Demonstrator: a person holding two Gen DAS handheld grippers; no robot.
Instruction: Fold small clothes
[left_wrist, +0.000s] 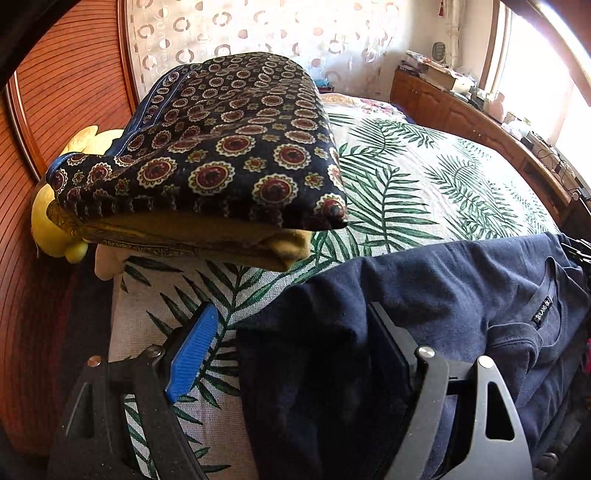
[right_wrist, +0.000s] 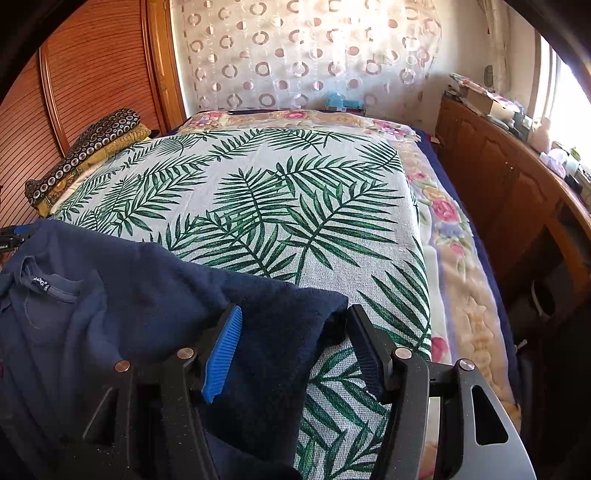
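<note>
A dark blue shirt (right_wrist: 110, 280) lies on the bed (right_wrist: 280, 192), at the near edge, on a cover with green leaves. Its neck with the little label points away from the near edge. The left hand-held gripper (left_wrist: 291, 354) is wide, and one side of the shirt sits between its fingers, but the blue pad (left_wrist: 192, 354) is clear of the cloth. The right hand-held gripper (right_wrist: 295, 347) is partly wide too, with the other side of the shirt between its fingers; its pads do not look like they press on it, so it holds nothing. The shirt looks soft, light and floppy, so it will bend and sag when lifted. It should not slip much on the ribbed pads. A good place to take hold looks like the two side edges, near the shoulders. A pile of folded clothes (left_wrist: 207, 155) waits at the far left corner of the bed.
</note>
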